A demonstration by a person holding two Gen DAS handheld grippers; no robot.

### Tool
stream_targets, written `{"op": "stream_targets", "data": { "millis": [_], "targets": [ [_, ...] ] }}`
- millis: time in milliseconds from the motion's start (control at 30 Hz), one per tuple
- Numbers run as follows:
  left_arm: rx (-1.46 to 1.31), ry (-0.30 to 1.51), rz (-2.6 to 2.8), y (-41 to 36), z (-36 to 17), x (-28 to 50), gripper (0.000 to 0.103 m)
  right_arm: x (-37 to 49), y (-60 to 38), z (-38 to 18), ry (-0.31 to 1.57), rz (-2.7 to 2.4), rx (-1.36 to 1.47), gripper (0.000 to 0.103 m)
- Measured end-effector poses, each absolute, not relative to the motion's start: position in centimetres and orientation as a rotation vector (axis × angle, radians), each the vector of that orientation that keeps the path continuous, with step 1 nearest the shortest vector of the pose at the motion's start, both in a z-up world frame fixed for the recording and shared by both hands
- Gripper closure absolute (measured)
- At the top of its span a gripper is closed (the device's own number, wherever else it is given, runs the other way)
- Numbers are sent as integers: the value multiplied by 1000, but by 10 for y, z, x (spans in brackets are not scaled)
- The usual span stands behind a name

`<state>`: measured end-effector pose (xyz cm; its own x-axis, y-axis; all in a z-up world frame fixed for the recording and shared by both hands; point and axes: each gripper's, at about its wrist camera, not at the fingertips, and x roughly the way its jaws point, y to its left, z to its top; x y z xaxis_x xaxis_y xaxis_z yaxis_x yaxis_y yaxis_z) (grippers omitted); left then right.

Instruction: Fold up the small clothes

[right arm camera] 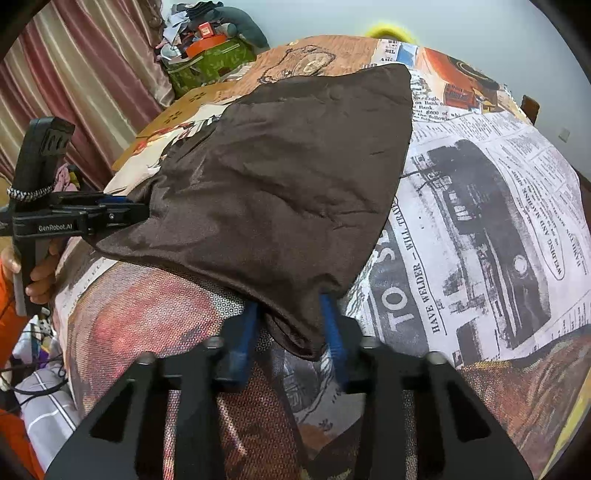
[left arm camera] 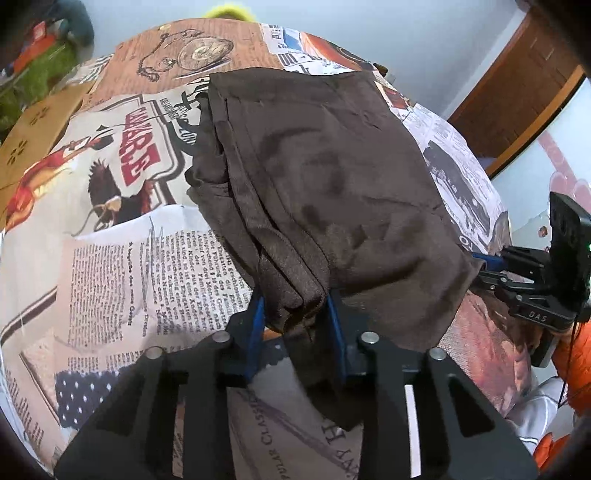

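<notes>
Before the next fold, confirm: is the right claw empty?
No: the right claw is shut on a corner of the brown garment, its blue fingers either side of the cloth.

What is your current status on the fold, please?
Left gripper shut on brown garment, near corner. Right gripper shut on the other near corner. Nothing in the way.

Home, looks like a lived-in room, not a lab. Evidence: striped pink curtains (right arm camera: pixel 74 74) along one wall, wooden door (left arm camera: pixel 517 92) in a pale blue wall, clutter pile (right arm camera: pixel 207 33) of clothes and boxes on a green bag (right arm camera: pixel 207 66) in the corner. Work surface is a desk under a newspaper-print cloth (right arm camera: pixel 480 206), household style.
</notes>
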<state>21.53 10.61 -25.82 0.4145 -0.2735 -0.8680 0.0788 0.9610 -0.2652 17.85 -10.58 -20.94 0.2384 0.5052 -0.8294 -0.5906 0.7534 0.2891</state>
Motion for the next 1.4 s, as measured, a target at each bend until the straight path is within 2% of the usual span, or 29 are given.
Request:
{"op": "stream_targets", "data": {
  "millis": [133, 533, 867, 1133, 1400],
  "targets": [
    [-214, 1127, -209, 107, -255, 214, 85, 174, -102, -206, 1077, 751, -121, 92],
    [-223, 1023, -204, 110, -203, 227, 89, 184, -111, -168, 982, 756, -49, 94],
    [-310, 1000, -202, 127, -176, 294, 90, 228, -112, -137, 921, 738, -9, 94],
    [-394, 1067, -162, 153, -199, 354, 93, 280, -102, -136, 915, 717, 2, 94],
    [-419, 1133, -131, 176, -241, 400, 95, 341, -85, -165, 972, 691, -23, 94]
  ]
}}
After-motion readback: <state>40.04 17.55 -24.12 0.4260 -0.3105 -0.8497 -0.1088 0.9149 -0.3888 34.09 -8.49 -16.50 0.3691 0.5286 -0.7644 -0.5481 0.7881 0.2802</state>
